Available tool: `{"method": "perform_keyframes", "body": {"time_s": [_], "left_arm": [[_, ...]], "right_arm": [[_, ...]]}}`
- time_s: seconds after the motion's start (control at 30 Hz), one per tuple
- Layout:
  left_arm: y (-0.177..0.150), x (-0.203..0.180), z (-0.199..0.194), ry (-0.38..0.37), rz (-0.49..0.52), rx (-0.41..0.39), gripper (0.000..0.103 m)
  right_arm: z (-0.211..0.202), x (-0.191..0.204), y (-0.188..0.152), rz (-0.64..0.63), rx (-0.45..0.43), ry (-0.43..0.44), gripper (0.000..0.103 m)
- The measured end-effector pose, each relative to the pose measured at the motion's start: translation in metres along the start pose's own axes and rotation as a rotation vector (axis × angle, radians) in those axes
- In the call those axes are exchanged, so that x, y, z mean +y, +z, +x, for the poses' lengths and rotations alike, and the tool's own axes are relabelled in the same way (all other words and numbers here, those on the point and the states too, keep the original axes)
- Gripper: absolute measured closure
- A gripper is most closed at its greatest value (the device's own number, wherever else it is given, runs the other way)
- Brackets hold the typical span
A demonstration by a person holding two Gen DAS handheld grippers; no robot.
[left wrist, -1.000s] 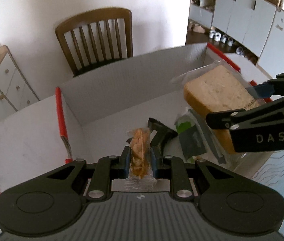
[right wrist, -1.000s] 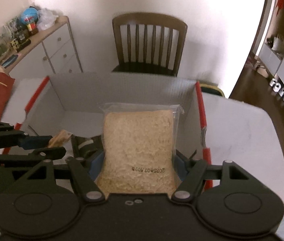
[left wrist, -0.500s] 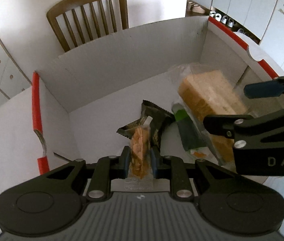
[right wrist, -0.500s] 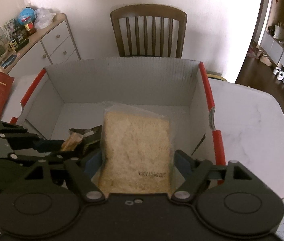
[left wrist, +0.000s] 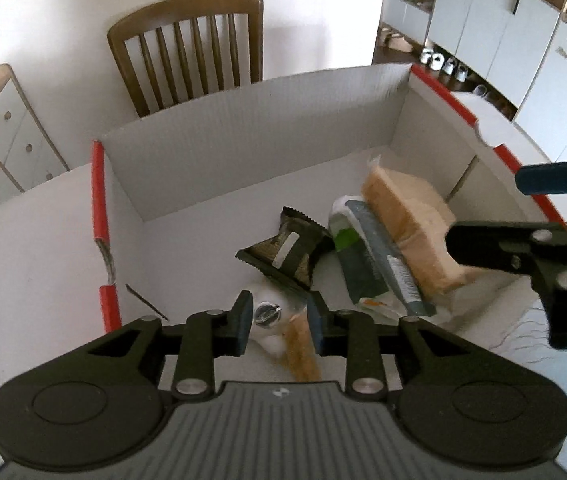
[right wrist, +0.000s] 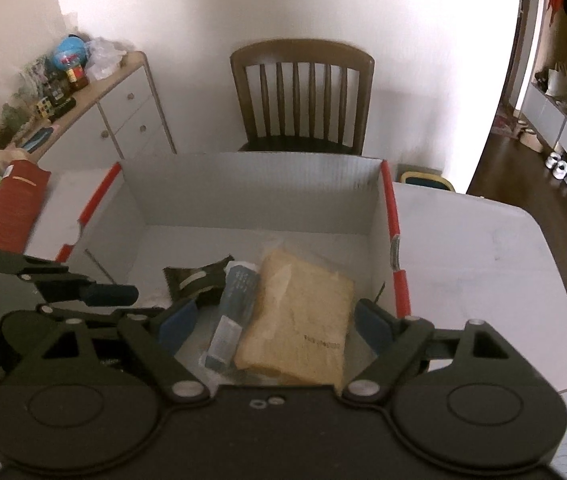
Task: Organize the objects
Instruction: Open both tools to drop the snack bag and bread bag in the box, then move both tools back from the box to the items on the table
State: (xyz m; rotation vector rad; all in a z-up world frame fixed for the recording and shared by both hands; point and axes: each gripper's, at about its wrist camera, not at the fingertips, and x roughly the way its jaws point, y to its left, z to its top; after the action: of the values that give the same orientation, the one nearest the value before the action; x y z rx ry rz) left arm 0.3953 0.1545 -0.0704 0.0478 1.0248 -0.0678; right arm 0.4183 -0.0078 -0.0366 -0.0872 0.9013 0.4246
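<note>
Now both tongs are opening: left tongs (left wrist: 279, 312) loosening around a snack (left wrist: 301, 344), right tongs (right wrist: 273, 320) clear of the bread (right wrist: 303, 320) in the box (right wrist: 251, 184).

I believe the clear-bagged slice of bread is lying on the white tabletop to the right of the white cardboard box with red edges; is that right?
Not quite. The clear-bagged slice of bread lies inside the white cardboard box with red edges, on its floor by the right wall, next to a green-and-white packet. The right wrist view shows it.
</note>
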Motion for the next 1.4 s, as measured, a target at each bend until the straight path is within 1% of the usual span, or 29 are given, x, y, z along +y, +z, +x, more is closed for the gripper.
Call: {"method": "perform_keyframes", "body": {"time_s": [0.27, 0.5, 0.6, 0.93, 1.1, 1.13, 1.2, 1.23, 1.27, 1.3, 1.4], "left_arm": [[-0.011, -0.007, -0.041, -0.011, -0.022, -0.067, 0.075], [-0.02, -0.012, -0.074, -0.023, -0.019, -0.114, 0.075], [-0.026, -0.015, -0.086, -0.03, -0.023, -0.13, 0.075], [-0.065, -0.024, -0.112, -0.075, -0.033, -0.144, 0.075], [-0.089, -0.033, -0.123, -0.082, -0.027, -0.153, 0.075], [-0.095, -0.035, -0.125, -0.084, -0.022, -0.152, 0.074], [-0.105, -0.039, -0.128, -0.088, -0.018, -0.152, 0.06], [-0.11, -0.041, -0.13, -0.085, -0.017, -0.154, 0.041], [-0.117, -0.044, -0.132, -0.077, -0.016, -0.166, 0.034], [-0.122, -0.046, -0.135, -0.073, -0.01, -0.177, 0.034], [-0.138, -0.051, -0.138, -0.081, -0.007, -0.175, 0.034]], "right_arm": [[-0.041, -0.001, -0.012, -0.021, -0.042, 0.023, 0.014], [-0.077, 0.002, -0.032, -0.06, -0.063, 0.05, 0.011], [-0.089, 0.005, -0.044, -0.084, -0.066, 0.048, 0.005], [-0.122, 0.007, -0.096, -0.116, -0.064, 0.039, 0.005], [-0.134, 0.01, -0.127, -0.136, -0.052, 0.035, 0.005], [-0.136, 0.01, -0.132, -0.139, -0.052, 0.033, 0.005], [-0.139, 0.011, -0.141, -0.147, -0.05, 0.03, 0.005], [-0.141, 0.012, -0.146, -0.147, -0.049, 0.032, 0.005], [-0.142, 0.012, -0.151, -0.143, -0.048, 0.033, 0.005], [-0.143, 0.012, -0.155, -0.139, -0.046, 0.036, 0.005], [-0.146, 0.011, -0.167, -0.13, -0.039, 0.039, 0.005]]}}
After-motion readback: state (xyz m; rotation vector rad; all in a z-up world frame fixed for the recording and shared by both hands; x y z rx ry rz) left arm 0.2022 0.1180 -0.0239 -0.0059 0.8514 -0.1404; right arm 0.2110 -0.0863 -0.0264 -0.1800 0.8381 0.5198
